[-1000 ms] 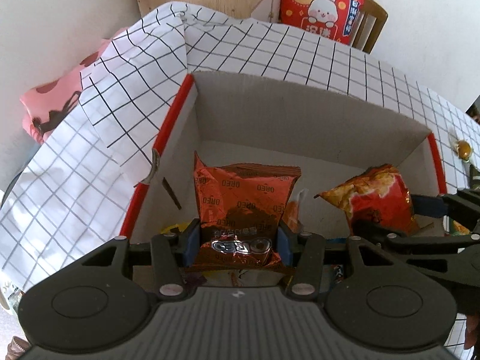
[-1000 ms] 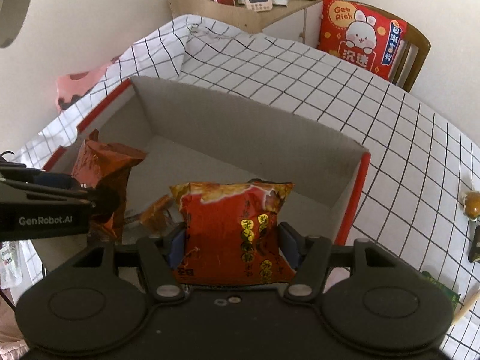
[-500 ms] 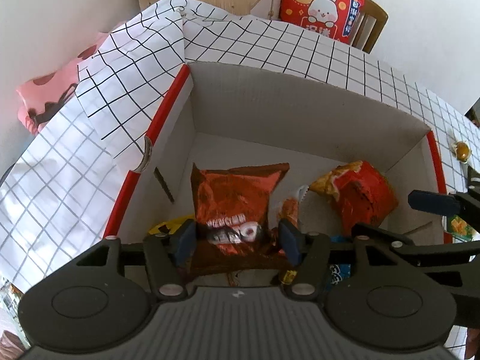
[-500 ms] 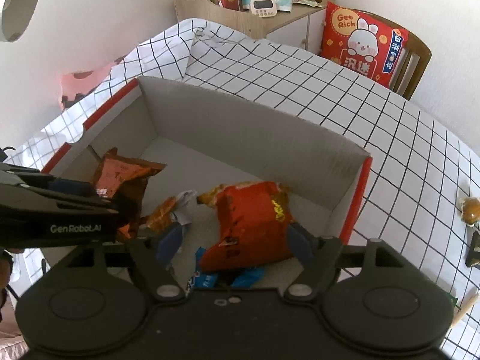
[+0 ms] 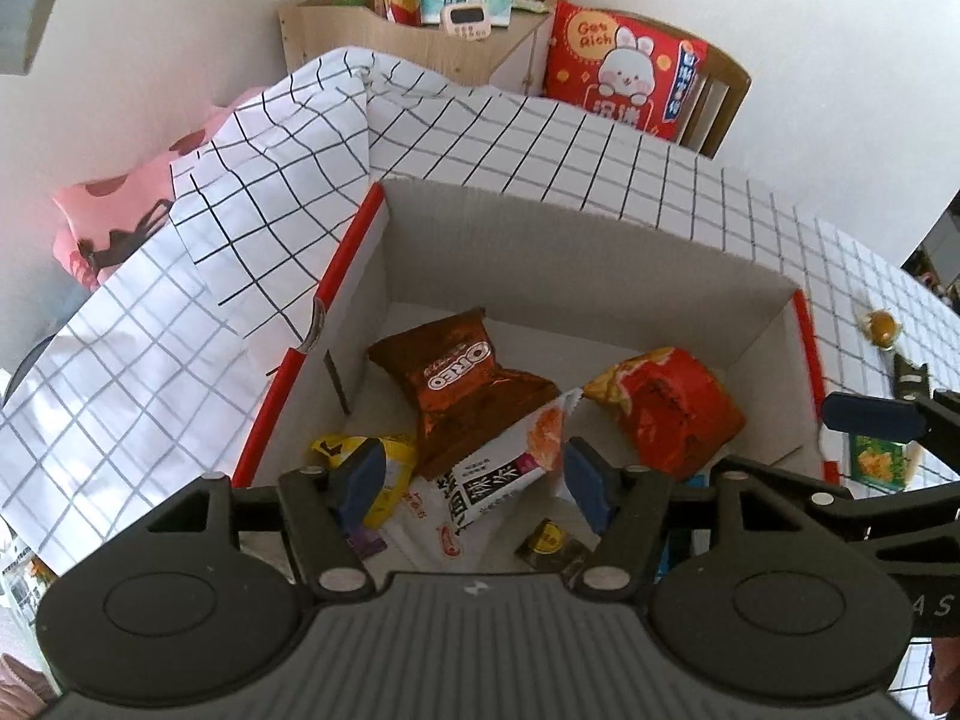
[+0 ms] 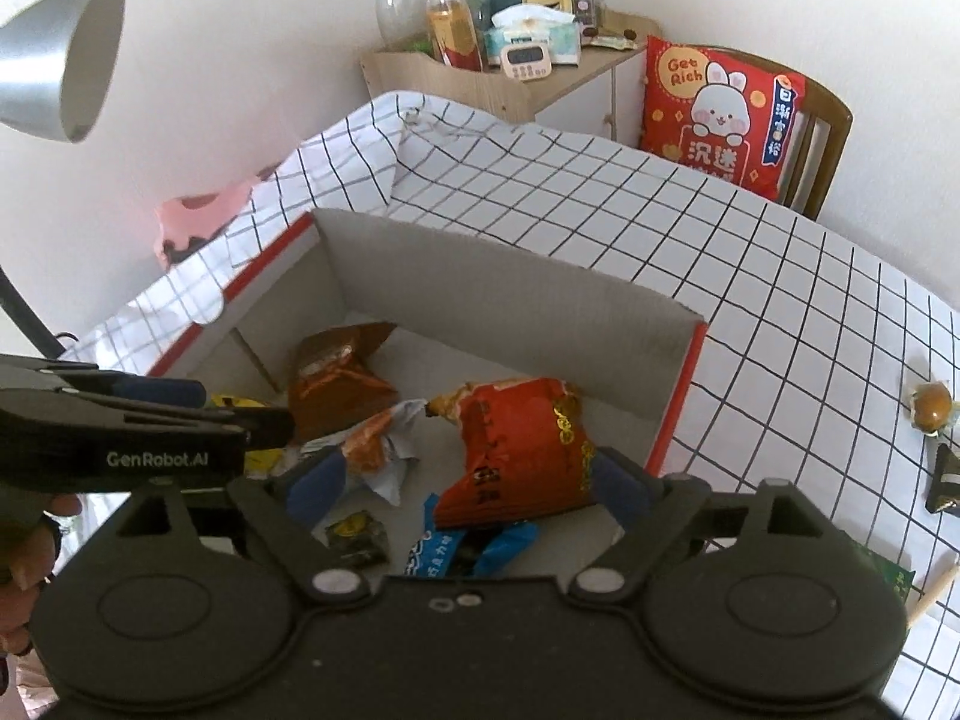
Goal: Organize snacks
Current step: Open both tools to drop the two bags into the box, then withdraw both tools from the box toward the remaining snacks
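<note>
We see a white checked cloth (image 6: 690, 240) spread over the desk. Behind it stands a low wooden cabinet (image 6: 480, 87) carrying a drink bottle (image 6: 453, 24), a tissue pack (image 6: 531, 30) and a small pink timer (image 6: 525, 63). To its right, a red rabbit cushion (image 6: 720, 111) leans on a wooden chair (image 6: 831, 138). A grey lamp shade (image 6: 60, 57) hangs at the upper left, and a pink cloth (image 5: 102, 228) lies by the wall.
</note>
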Motion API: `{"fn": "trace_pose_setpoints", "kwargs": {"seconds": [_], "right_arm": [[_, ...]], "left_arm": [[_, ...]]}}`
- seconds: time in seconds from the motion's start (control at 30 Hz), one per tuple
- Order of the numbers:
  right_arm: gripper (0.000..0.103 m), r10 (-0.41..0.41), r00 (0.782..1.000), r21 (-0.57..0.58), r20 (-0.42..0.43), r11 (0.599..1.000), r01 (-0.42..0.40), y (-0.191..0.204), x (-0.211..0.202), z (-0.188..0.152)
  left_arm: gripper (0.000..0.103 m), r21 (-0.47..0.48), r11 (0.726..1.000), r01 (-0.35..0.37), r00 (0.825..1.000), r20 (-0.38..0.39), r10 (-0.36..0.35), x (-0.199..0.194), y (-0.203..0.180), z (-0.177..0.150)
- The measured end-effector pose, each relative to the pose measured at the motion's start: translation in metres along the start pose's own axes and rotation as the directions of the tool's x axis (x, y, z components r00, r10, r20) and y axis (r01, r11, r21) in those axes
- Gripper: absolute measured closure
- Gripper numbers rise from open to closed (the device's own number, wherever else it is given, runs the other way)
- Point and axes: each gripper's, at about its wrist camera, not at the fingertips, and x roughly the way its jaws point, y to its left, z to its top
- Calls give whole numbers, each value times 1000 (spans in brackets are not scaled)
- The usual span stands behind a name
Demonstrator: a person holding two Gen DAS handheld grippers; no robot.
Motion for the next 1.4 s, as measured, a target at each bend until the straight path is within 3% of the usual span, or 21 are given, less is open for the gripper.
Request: {"fn": "trace_pose_setpoints", "kwargs": {"seconds": [0.43,0.53,0.63,1.1,1.4], "right_arm": [[4,36,993,47,114,998,-42,-17,-58,-13],[3,43,989,63,143,997,-53,-28,-75,-19],[2,36,985,78,171,996,-50,-40,-92,-26],[0,-78,974,164,213,985,43,-120,-143,-78],[0,-191,967,274,169,951,140,-193,-159,-113]], "left_arm": [[38,28,998,59,991,116,-62,-55,-31,-7],[29,40,995,88,984,154,-93,-67,-43,-10],[28,61,991,120,976,173,-129,-74,-59,-14],[28,148,961,232,961,116,-250,-66,-158,-34],[28,215,945,245,962,67,-265,-47,-229,-49]]}}
